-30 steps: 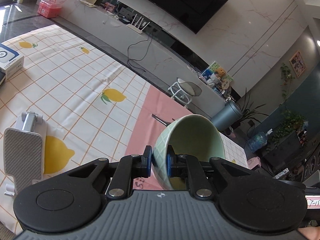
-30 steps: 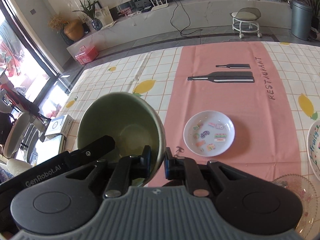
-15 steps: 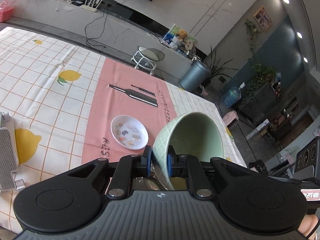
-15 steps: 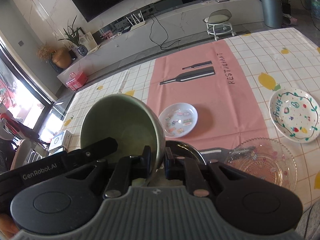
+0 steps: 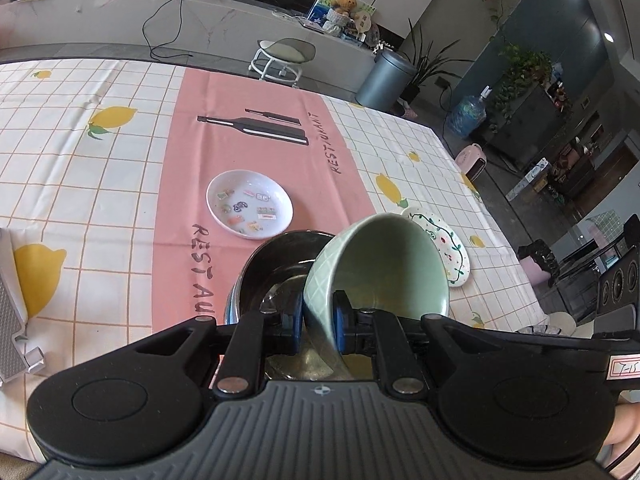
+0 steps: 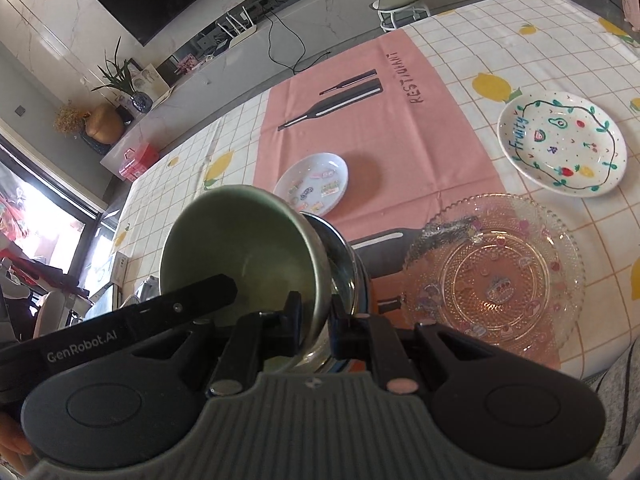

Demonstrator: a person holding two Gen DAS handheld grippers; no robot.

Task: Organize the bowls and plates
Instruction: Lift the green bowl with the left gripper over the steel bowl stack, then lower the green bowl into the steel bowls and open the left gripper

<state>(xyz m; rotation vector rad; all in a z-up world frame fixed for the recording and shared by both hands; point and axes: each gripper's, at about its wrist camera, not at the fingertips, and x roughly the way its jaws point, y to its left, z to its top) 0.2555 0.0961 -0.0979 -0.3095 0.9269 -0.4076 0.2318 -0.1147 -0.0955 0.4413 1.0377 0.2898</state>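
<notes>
A pale green bowl (image 5: 384, 264) hangs tilted just above a steel bowl (image 5: 272, 268) at the near edge of the table. My left gripper (image 5: 318, 320) is shut on its rim. In the right wrist view the same green bowl (image 6: 240, 252) is pinched at the opposite rim by my right gripper (image 6: 316, 316), over the steel bowl (image 6: 348, 264). A small white sticker plate (image 5: 248, 204) lies on the pink runner beyond. A clear glass plate (image 6: 496, 276) and a white "Fruity" plate (image 6: 560, 144) lie to the right.
The table wears a checked lemon cloth with a pink runner (image 5: 248, 92). A grey ridged stand (image 5: 8, 320) sits at the left edge. A stool (image 5: 284, 56) and a bin (image 5: 384, 80) stand on the floor past the far edge.
Both grippers carried the green bowl sideways across the table and rolled with it. The steel bowl, the glass plate and the Fruity plate came into view, and the green bowl now hangs over the steel bowl.
</notes>
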